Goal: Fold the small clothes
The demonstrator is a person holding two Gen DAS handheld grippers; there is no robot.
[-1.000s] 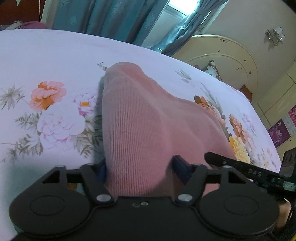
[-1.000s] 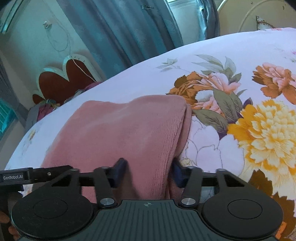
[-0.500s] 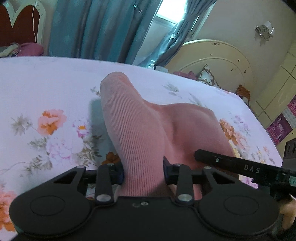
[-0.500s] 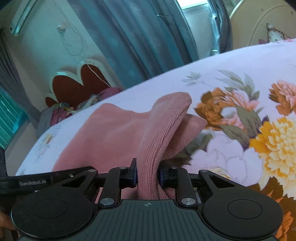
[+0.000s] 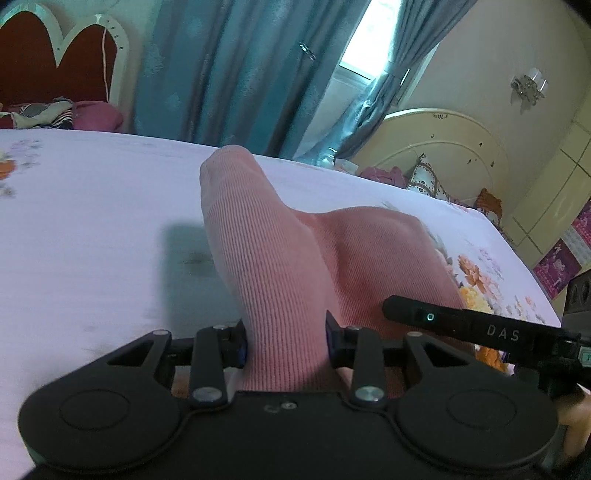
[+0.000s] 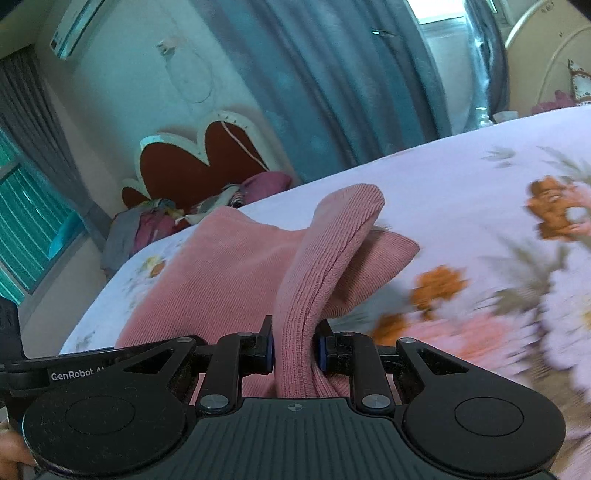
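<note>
On a bed (image 5: 92, 229) with a pale sheet printed in orange, yellow and pink flowers; the print smears to a blur at the right in the right wrist view. Bedroom. Teal curtains (image 5: 236, 74) hang beyond the far edge, bright window (image 5: 364, 48) between them. A cream arched headboard (image 5: 443, 140) stands at one end with patterned cushions (image 5: 424, 182) against it, a wall lamp (image 5: 528, 83) above. Off the other side, a red scalloped headboard (image 6: 199, 162) with a heap of clothes (image 6: 162, 218) before it. An air conditioner (image 6: 79, 26) sits high on the wall; a second window with teal slats (image 6: 22, 229) shows at the left edge.

A pink ribbed garment (image 5: 369, 258) lies on the sheet near its middle, two near corners pulled up off the surface, the body sagging between.

Left gripper (image 5: 286, 345): clamped on one raised fold, which rises as a tube and hides the sheet behind; shadow falls to its left. Right gripper (image 6: 293, 345): pinched tight on the other fold, a lower layer spreading beneath it toward the right.

Each gripper's black side bar crosses the other's view. A hand (image 5: 574, 421) shows at the lower right edge.
</note>
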